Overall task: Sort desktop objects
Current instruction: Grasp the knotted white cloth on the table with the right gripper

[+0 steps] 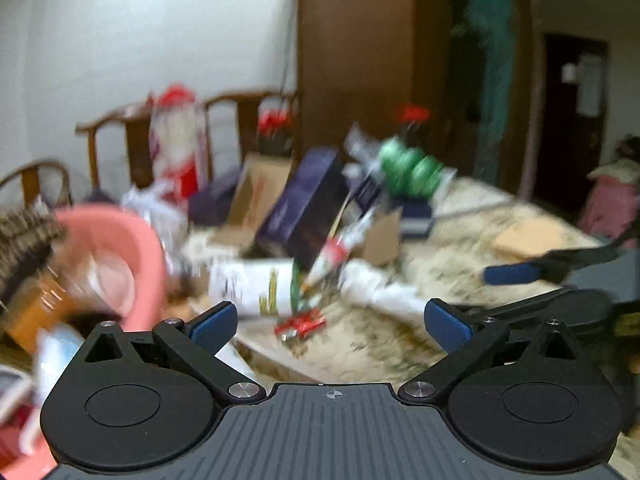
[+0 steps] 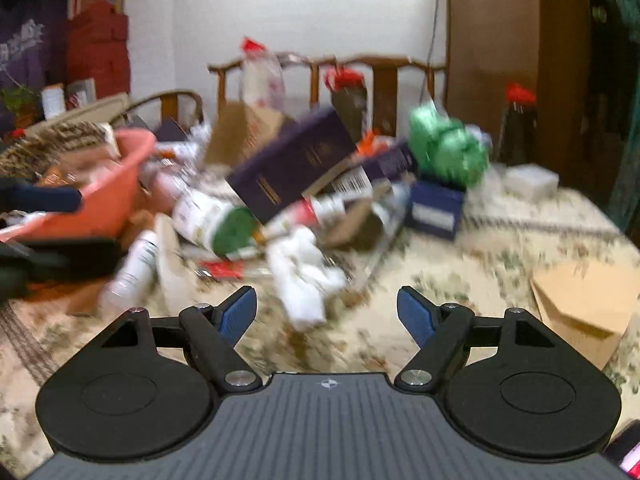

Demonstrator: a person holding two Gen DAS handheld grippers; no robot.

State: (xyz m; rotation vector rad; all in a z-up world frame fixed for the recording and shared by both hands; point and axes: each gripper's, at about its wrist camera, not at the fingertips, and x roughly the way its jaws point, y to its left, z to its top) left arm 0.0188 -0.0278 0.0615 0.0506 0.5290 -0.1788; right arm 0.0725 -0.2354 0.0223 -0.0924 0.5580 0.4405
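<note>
Both views are blurred by motion. A heap of objects lies on a floral tablecloth: a white canister with a green lid, a dark purple box, a green ribbon bundle, a white crumpled cloth and a small red packet. My left gripper is open and empty in front of the canister. My right gripper is open and empty near the white cloth.
A pink basin holding items stands at the left. A tan envelope lies at the right. Wooden chairs and a brown cabinet stand behind the table. The other gripper shows at the right of the left wrist view.
</note>
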